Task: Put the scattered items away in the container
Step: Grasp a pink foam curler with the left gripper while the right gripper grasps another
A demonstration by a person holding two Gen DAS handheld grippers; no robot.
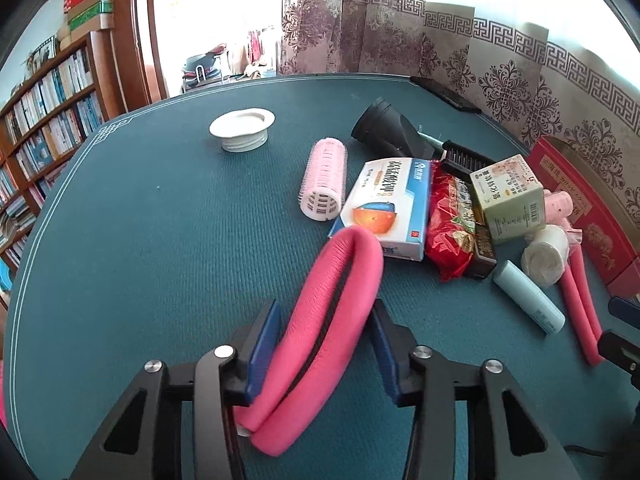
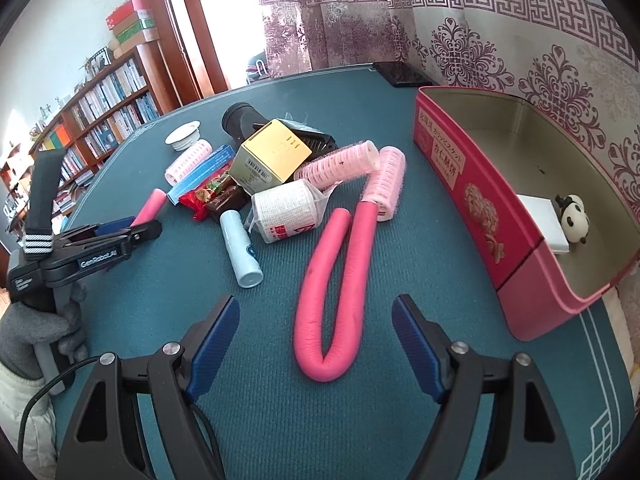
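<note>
The bench (image 2: 280,400) is dark teal with thin white lines along its edge. The bent foam stick (image 1: 320,312) is bright pink. At its 1 o'clock lies a blue and white box (image 1: 384,204) with an orange picture. At that box's 3 o'clock is a shiny red packet (image 1: 448,232). The roller (image 1: 324,180) at the box's 9 o'clock is light pink and white. The tin (image 2: 472,208) is pink-red outside and dull gold inside, and a black and white panda toy (image 2: 574,220) sits in it. The curtain (image 2: 520,40) is cream with purple swirls. The fingers (image 2: 212,344) are blue on black arms.
</note>
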